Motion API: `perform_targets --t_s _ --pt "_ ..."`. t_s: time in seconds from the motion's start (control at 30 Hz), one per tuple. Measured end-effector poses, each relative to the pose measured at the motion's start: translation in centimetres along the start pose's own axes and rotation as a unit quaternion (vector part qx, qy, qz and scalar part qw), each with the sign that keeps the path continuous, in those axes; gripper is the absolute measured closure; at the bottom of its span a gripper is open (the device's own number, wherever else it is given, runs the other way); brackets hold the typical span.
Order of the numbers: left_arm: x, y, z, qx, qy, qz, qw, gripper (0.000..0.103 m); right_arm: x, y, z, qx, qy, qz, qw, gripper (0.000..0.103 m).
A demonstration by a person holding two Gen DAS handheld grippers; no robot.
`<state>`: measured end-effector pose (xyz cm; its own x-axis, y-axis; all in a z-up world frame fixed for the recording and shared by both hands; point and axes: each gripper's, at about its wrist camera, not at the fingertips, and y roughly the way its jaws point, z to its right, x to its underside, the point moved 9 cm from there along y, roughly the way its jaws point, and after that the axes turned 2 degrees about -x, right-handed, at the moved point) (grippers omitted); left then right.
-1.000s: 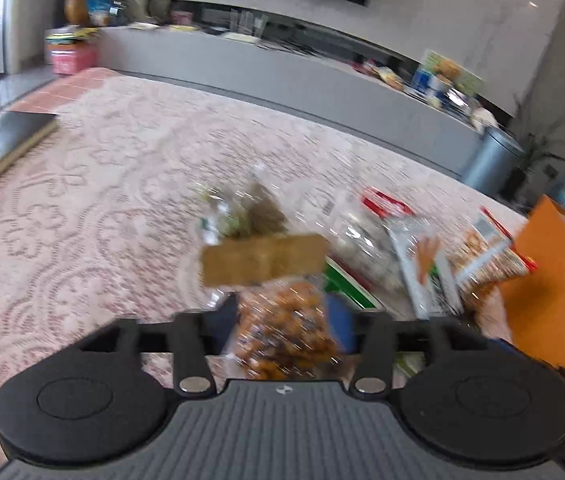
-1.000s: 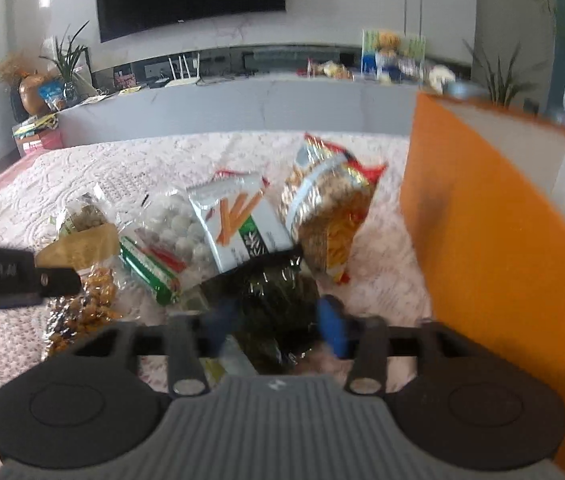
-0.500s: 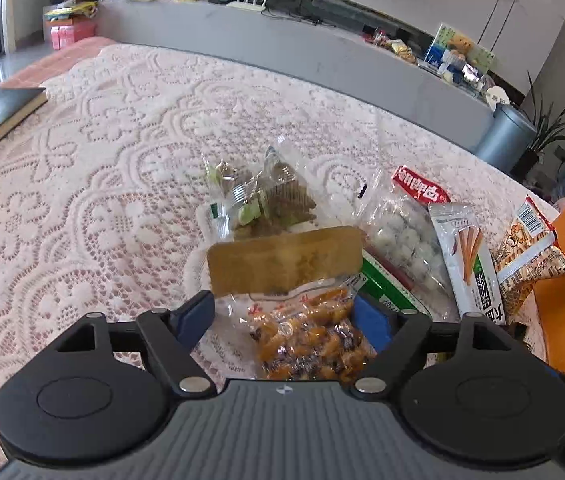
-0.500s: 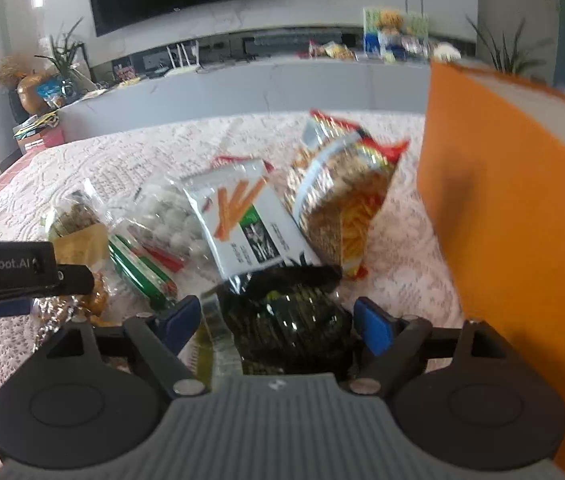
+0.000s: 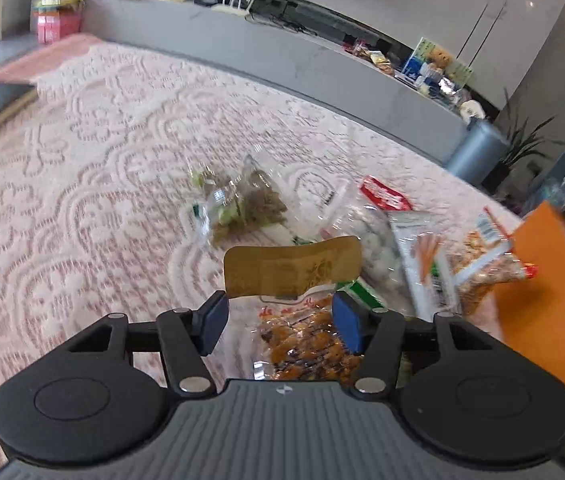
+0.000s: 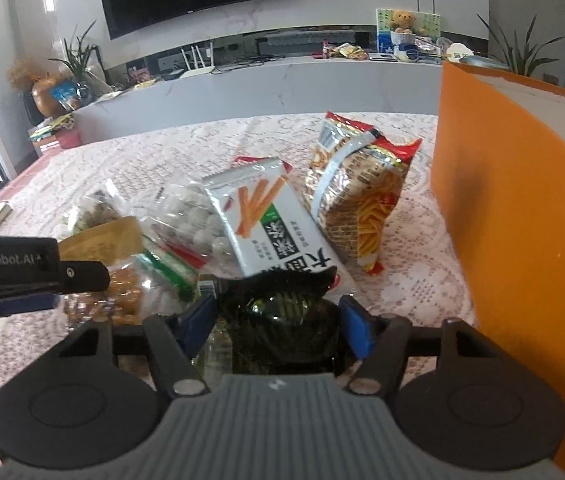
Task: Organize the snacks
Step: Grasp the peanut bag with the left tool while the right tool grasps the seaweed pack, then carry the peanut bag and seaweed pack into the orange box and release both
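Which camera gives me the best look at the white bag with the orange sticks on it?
The right wrist view: the white stick-snack bag lies near centre, sharp, its printed face mostly readable, with only the near end hidden behind the dark packet. The left wrist view catches it off to the right, blurred and narrow.

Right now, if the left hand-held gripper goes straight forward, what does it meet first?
Probably the gold-topped bag of orange snacks, lying between its open fingers; depth is uncertain.

Snack packets lie bunched on the lace cloth [image 6: 422, 264]. The stick packet [image 6: 266, 220] overlaps the ball bag [image 6: 190, 224] to its left; the noodle bag [image 6: 358, 196] sits right, near the box [image 6: 522, 240].
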<state>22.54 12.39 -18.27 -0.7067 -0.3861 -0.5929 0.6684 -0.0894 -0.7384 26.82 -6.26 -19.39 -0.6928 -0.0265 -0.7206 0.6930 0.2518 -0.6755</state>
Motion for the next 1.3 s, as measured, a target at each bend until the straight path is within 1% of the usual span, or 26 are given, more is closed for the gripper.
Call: perform_targets --t_s 0.1,0.2,0.27,0.37,0.4,0.43,0.53,0.57,0.63,0.7,0.77,0.83,0.9,0.97,1.07,1.3 --pt "0.3 -1.1 -0.2 0.009 -0.006 -0.003 0.9999 0.038 0.3 -0.4 -0.4 -0.007 0.006 -0.002 1.0 0.038" --pt "0.4 -2.6 0.4 0.047 -0.011 -0.001 0.9988 0.039 0.3 -0.9 -0.5 -0.019 0.017 -0.002 1.0 0.038" --pt "0.5 -3.5 1.2 0.064 0.004 0.004 0.9979 0.039 0.5 -1.1 -0.5 -0.031 0.03 -0.007 0.999 0.038" --pt "0.9 -4.3 2.7 0.091 0.044 0.006 0.9949 0.04 0.4 -1.0 -0.2 -0.028 0.034 -0.008 0.999 0.038" --pt "1.2 -4.4 3.3 0.102 0.056 0.0 0.9932 0.042 0.3 -1.1 -0.1 -0.028 0.037 -0.008 0.999 0.038" --pt "1.4 -4.4 3.8 0.109 0.067 -0.004 0.9918 0.052 0.4 -1.2 0.0 -0.03 0.041 -0.007 0.999 0.038" --pt "2.3 -4.0 4.8 0.119 0.102 -0.019 0.9874 0.064 0.4 -1.4 0.5 -0.031 0.052 -0.007 0.998 0.038" --pt "2.5 -3.8 5.0 0.124 0.109 -0.024 0.986 0.065 0.4 -1.6 0.7 -0.033 0.056 -0.008 0.998 0.038" --pt "2.8 -3.2 5.4 0.123 0.12 -0.028 0.9847 0.064 0.3 -1.9 0.9 -0.038 0.064 -0.007 0.997 0.038" --pt "2.7 -2.7 5.6 0.112 0.129 -0.024 0.985 0.064 0.4 -2.2 1.2 -0.034 0.065 -0.006 0.997 0.039" --pt "3.0 -2.1 5.7 0.108 0.128 -0.033 0.9853 0.064 0.4 -2.3 1.4 -0.028 0.065 -0.006 0.997 0.039" --pt "3.5 -1.7 5.8 0.092 0.14 -0.043 0.985 0.066 0.5 -2.3 1.5 -0.027 0.07 -0.008 0.997 0.039" --pt "3.7 -2.0 5.8 0.077 0.161 -0.034 0.9834 0.069 0.4 -2.3 1.5 -0.027 0.07 -0.007 0.997 0.039" --pt "3.7 -2.4 5.9 0.075 0.169 -0.028 0.9823 0.071 0.4 -2.4 1.4 -0.025 0.067 -0.007 0.997 0.04" --pt "3.7 -2.6 5.8 0.076 0.171 -0.024 0.9821 0.072 0.4 -2.5 1.3 -0.022 0.062 -0.006 0.998 0.041" --pt "3.0 -3.3 5.5 0.078 0.149 -0.006 0.9857 0.076 0.3 -3.0 1.6 -0.024 0.071 -0.004 0.997 0.045"
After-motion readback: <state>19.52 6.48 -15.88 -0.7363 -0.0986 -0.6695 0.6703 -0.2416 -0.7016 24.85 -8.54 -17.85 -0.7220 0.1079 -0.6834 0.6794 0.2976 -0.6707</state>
